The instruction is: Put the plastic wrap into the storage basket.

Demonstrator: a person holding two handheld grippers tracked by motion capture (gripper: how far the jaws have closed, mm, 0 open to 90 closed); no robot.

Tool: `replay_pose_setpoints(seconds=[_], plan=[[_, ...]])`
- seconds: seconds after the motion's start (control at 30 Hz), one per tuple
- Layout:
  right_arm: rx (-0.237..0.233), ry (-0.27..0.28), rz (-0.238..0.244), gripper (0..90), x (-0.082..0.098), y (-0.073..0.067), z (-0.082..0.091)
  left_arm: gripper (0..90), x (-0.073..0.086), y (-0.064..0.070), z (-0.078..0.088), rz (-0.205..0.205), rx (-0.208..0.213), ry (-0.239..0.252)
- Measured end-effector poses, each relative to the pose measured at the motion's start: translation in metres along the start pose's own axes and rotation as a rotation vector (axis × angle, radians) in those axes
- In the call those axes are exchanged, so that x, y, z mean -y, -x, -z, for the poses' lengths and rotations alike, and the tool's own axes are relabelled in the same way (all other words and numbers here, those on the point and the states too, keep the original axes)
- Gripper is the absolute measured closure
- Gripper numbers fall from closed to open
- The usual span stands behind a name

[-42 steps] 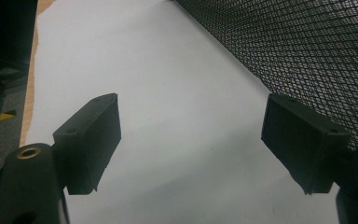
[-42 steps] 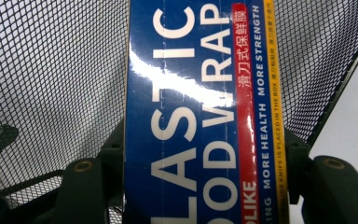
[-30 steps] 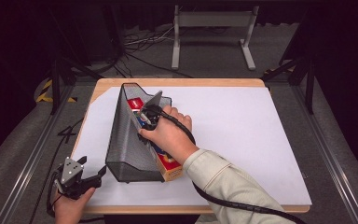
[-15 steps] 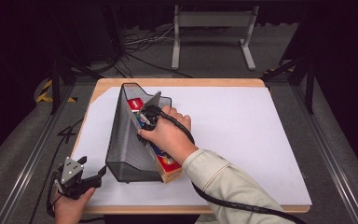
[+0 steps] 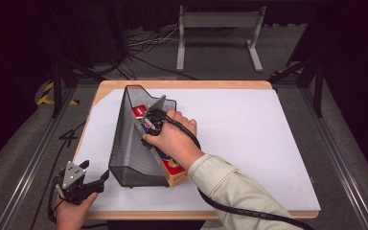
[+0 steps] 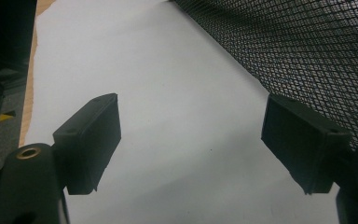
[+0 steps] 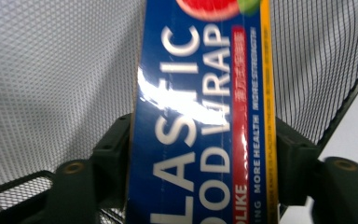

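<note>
A black mesh file holder [image 5: 132,148] stands on the white table cover, and its wall [image 6: 307,51] runs along the right of the left gripper view. A long plastic wrap box [image 5: 175,170], blue, red and orange, lies inside it and sticks out of its near end. My right gripper [image 5: 149,125] is inside the holder, shut on that plastic wrap box [image 7: 205,130], a jaw on each long side. At the table's near left corner my left gripper [image 5: 96,181] is open with nothing between its jaws [image 6: 191,149], just left of the holder.
The white sheet [image 5: 249,139] covers most of the wooden table [image 5: 182,85]. A black cable [image 5: 239,207] trails from the right hand over the near edge. Beyond the table stand a metal frame [image 5: 218,28] and floor cables.
</note>
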State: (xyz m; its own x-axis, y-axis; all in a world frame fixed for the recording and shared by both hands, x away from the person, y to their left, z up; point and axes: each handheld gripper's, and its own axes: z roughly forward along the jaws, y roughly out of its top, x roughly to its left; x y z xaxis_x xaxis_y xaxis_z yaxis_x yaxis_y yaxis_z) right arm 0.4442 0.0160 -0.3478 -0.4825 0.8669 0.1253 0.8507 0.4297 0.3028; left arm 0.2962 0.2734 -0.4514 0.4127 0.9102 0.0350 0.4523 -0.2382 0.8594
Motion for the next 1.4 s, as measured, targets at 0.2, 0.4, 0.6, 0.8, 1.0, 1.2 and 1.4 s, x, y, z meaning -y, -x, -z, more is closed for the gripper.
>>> replay_pose_setpoints(seconds=[0.2,0.4,0.6,0.8,1.0,1.2,1.4], plan=[[-0.010,0.033,0.023,28.7,0.007,0.007,0.007,20.4,0.000,0.001,-0.001,-0.008,0.000,-0.004],[-0.048,0.134,0.067,26.7,0.011,0.010,0.028,20.4,0.001,0.000,-0.001,0.001,-0.002,-0.003],[-0.102,0.271,0.136,25.9,0.019,0.008,0.055,20.4,0.000,0.001,-0.001,0.002,-0.004,0.001],[-0.150,0.363,0.185,25.9,0.032,0.010,0.070,20.4,-0.002,0.001,-0.001,-0.001,-0.005,0.008],[-0.175,0.436,0.247,25.6,0.041,0.017,0.079,20.4,-0.003,0.002,-0.003,-0.002,-0.002,0.005],[-0.157,0.498,0.325,24.3,0.055,0.034,0.089,20.4,-0.004,0.003,-0.005,-0.007,0.000,0.008],[-0.158,0.529,0.324,24.2,0.070,0.053,0.101,20.4,-0.005,0.004,-0.004,-0.011,-0.003,0.007]])
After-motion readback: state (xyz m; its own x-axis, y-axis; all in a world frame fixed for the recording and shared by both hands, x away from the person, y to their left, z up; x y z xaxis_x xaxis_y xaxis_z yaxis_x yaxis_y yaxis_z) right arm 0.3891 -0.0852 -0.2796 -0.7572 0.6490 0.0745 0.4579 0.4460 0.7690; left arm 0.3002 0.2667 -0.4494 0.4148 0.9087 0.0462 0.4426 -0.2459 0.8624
